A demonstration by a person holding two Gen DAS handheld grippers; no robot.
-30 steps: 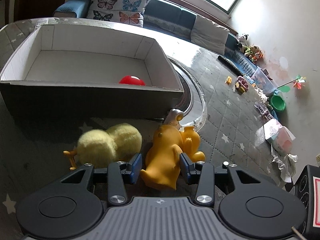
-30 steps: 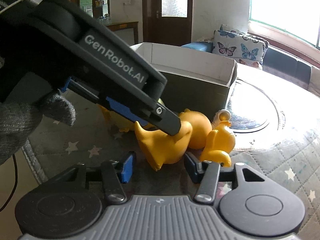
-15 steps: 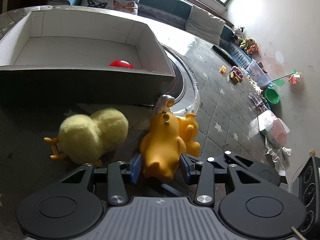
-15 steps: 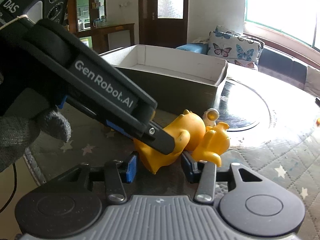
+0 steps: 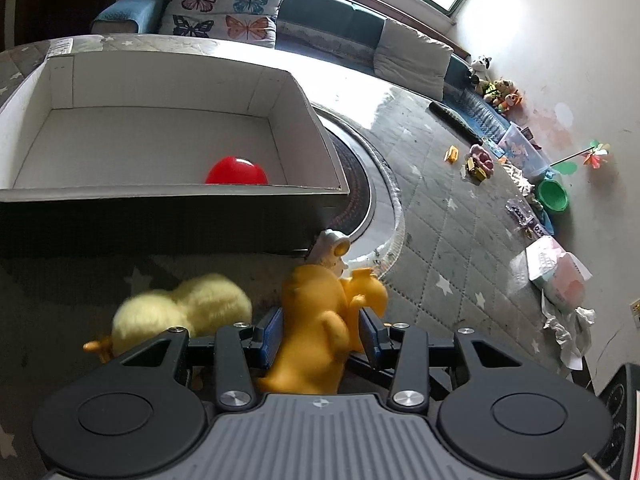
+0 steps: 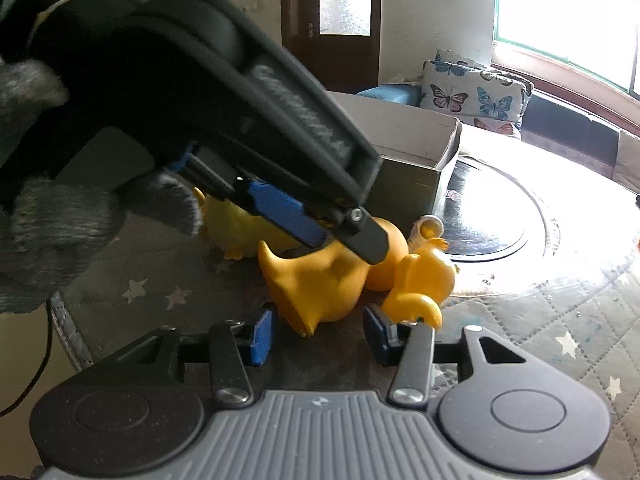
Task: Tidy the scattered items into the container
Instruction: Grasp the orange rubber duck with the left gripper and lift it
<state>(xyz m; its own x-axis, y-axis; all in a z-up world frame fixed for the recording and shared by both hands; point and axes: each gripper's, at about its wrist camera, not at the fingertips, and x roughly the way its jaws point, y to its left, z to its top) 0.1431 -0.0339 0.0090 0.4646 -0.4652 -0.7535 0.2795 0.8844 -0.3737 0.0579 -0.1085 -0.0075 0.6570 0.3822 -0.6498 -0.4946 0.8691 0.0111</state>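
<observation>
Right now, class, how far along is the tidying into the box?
Done: only a red ball lies in the box. In hand: the left gripper is clamped on an orange duck; the right gripper is open and empty. Left: a second orange duck, a fluffy yellow chick and a small white toy lie on the table beside the box.
</observation>
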